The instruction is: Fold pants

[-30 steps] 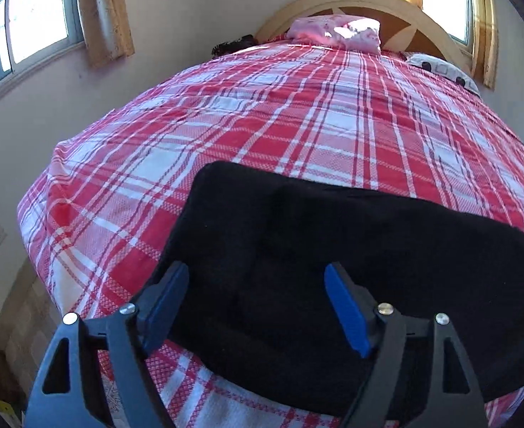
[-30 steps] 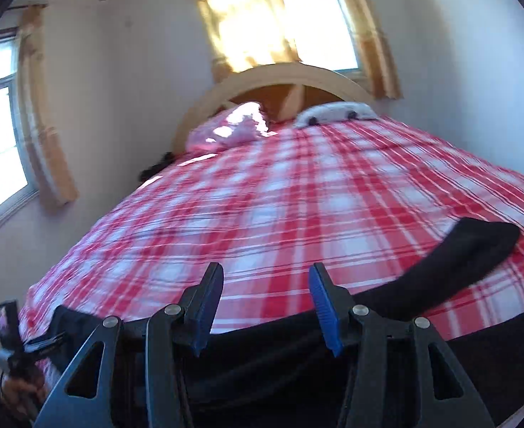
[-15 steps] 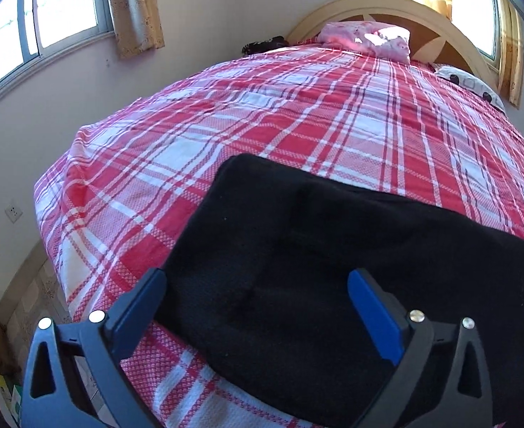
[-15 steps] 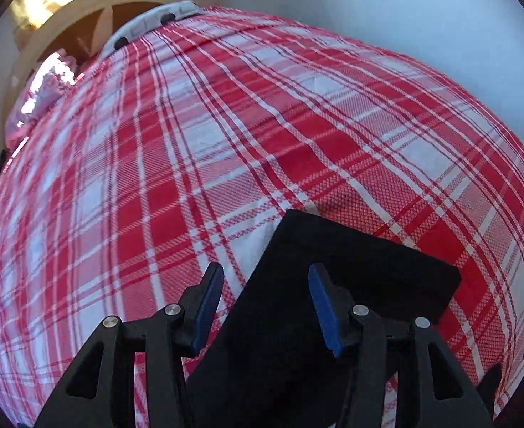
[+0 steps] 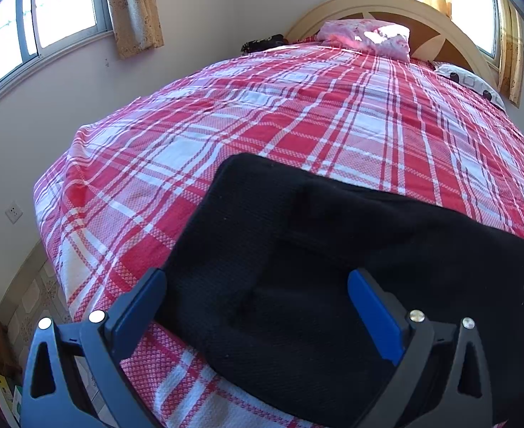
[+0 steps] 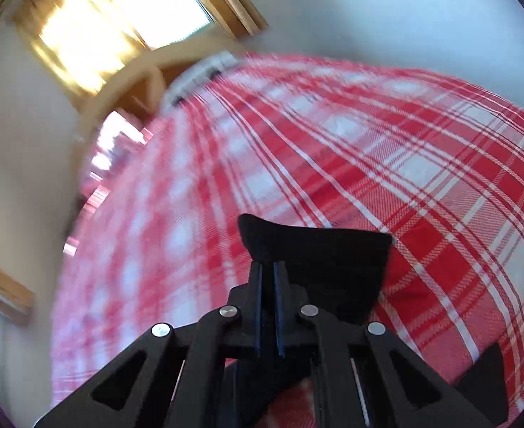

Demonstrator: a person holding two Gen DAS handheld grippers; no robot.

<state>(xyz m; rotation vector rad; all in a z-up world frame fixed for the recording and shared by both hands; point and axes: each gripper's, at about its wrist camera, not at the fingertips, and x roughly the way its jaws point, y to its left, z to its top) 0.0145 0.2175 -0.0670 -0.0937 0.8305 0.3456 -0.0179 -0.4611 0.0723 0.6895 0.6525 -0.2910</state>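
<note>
black pants (image 6: 319,256) pinched in the right gripper (image 6: 268,278), jaws just closed.

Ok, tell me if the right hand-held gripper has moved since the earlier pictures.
Yes. The right hand-held gripper has swung over to the black pants leg end, away from the headboard, and its jaws have just closed on the cloth.

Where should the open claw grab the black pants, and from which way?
Best guess: the rounded corner of the pants at their far left edge. The cloth lies flat on the bedspread and that edge is bare, so the left claw could slide in low from the left and pinch it.
</note>
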